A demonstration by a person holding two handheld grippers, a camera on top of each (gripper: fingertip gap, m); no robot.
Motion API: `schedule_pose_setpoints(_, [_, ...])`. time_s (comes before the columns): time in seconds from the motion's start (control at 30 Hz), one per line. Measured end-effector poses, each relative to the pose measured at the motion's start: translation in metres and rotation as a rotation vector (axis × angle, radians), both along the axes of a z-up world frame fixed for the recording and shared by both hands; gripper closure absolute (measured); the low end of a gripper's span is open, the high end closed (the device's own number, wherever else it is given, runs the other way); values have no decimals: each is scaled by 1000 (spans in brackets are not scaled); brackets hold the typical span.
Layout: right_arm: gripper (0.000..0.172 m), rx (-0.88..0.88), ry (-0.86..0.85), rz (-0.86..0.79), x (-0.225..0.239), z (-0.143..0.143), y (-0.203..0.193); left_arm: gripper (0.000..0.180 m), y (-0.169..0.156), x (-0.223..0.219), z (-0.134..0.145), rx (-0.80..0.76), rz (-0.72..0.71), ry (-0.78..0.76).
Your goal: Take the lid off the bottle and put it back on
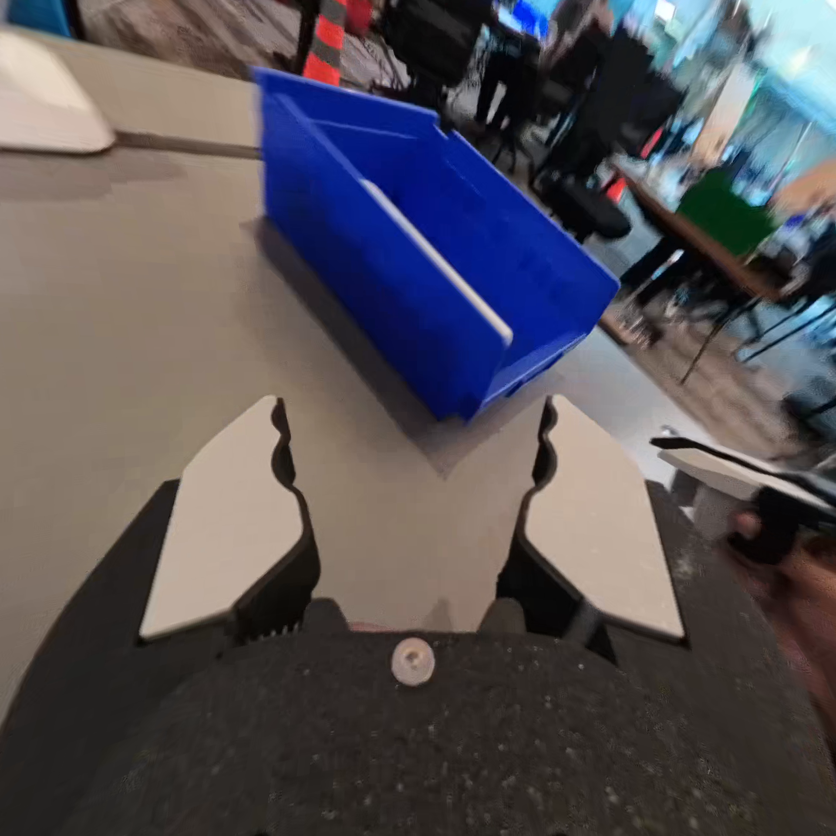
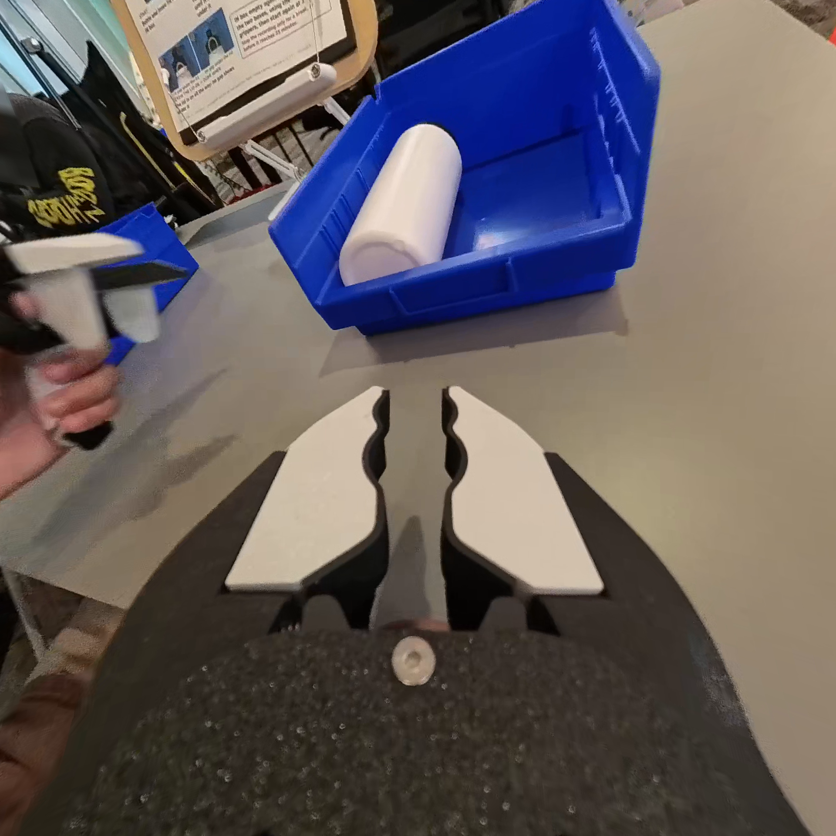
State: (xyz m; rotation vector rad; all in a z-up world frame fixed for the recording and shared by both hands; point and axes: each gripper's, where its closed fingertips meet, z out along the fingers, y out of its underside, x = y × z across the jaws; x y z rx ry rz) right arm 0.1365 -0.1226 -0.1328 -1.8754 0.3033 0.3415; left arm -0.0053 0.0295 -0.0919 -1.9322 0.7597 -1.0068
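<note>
Lying on its side in the blue bin [image 2: 520, 289], the white bottle [image 2: 400, 212] rests along the bin's left wall, its rounded bottom end turned toward the near rim. The far end, where I suppose the lid is, is mostly hidden; only a dark edge shows there, so I cannot say how the lid sits.

The right tool [image 2: 415, 396] hovers above the grey desk [image 2: 678, 429], near the bin's front; its fingers stand a little apart, with only desk between them. The left tool [image 1: 412, 405] is spread wide and carries nothing; it points at a second blue bin [image 1: 407, 253], where I see only a white divider.

I judge the bottle to be light, stiff and smooth, probably slippery, and being round it may roll when touched. One tool should take it across the middle of the body, with the pads square on both sides, and stand it upright on the desk. The other can then take the lid by its edge.
</note>
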Motion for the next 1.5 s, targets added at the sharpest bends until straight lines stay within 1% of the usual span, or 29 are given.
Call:
schedule_pose_setpoints(0.07, [150,12,22,-5,2,1,-2,79,-7,51,-10,92,-2,140])
schedule_pose_setpoints(0.1, [150,13,27,-3,2,1,-3,82,-5,68,-17,116,26,216])
schedule_pose_setpoints(0.13, [150,9,31,-1,2,0,-4,90,0,77,-23,128,71,280])
schedule_pose_setpoints(0.17, [149,2,34,0,3,-2,-5,101,6,82,-27,128,120,319])
schedule_pose_setpoints(0.2, [147,-6,35,2,3,-4,-6,113,12,84,-28,112,164,316])
schedule_pose_setpoints(0.23, [145,-16,38,8,2,-6,-8,131,16,84,-26,79,194,276])
schedule_pose_setpoints(0.27, [144,-30,40,12,2,-9,-10,154,18,85,-23,35,210,221])
schedule_pose_setpoints(0.3, [144,-44,37,10,2,-11,-12,160,20,84,-22,-5,217,180])
schedule_pose_setpoints(0.37, [144,-49,9,-15,6,-11,-14,161,21,83,-23,-17,208,194])
schedule_pose_setpoints(0.47, [138,-40,-60,-78,15,-8,-11,169,24,71,-24,91,240,346])
schedule_pose_setpoints(0.5, [132,-39,-86,-99,17,-7,-9,171,24,66,-23,90,263,355])
schedule_pose_setpoints(0.57, [121,-39,-136,-180,24,-4,-6,175,22,54,-22,50,297,327])
schedule_pose_setpoints(0.63, [105,-49,-177,-254,30,-3,-4,177,17,42,-21,49,306,307])
schedule_pose_setpoints(0.67, [100,-52,-188,-269,30,-3,-3,177,13,37,-20,52,307,302])
schedule_pose_setpoints(0.77, [99,-74,-174,-319,29,-7,1,178,0,22,-16,74,305,286])
schedule_pose_setpoints(0.9, [104,-112,-171,-316,20,-13,9,178,-19,9,-11,112,293,279])
schedule_pose_setpoints(1.0, [137,-128,-194,-265,9,-15,15,178,-38,6,-9,151,267,270])
schedule_pose_setpoints(1.07, [126,-132,-194,-274,5,-15,16,177,-52,1,-12,167,253,271])
schedule_pose_setpoints(1.1, [127,-134,-181,-275,4,-14,15,176,-55,-5,-15,160,261,271])
schedule_pose_setpoints(1.13, [137,-136,-141,-282,3,-13,14,176,-56,-13,-18,143,273,258])
schedule_pose_setpoints(1.17, [157,-142,-89,-303,5,-12,11,177,-56,-20,-19,127,278,231])
schedule_pose_setpoints(1.2, [165,-144,-73,-301,4,-10,11,176,-56,-27,-17,122,274,210])
schedule_pose_setpoints(1.3, [168,-181,-146,-282,-18,-7,25,176,-48,-53,-8,170,330,232])
schedule_pose_setpoints(1.43, [170,-98,-247,-247,-64,15,56,177,-21,-106,18,198,426,201])
schedule_pose_setpoints(1.5, [170,-69,-275,-222,-92,22,74,177,-6,-134,29,213,466,201])
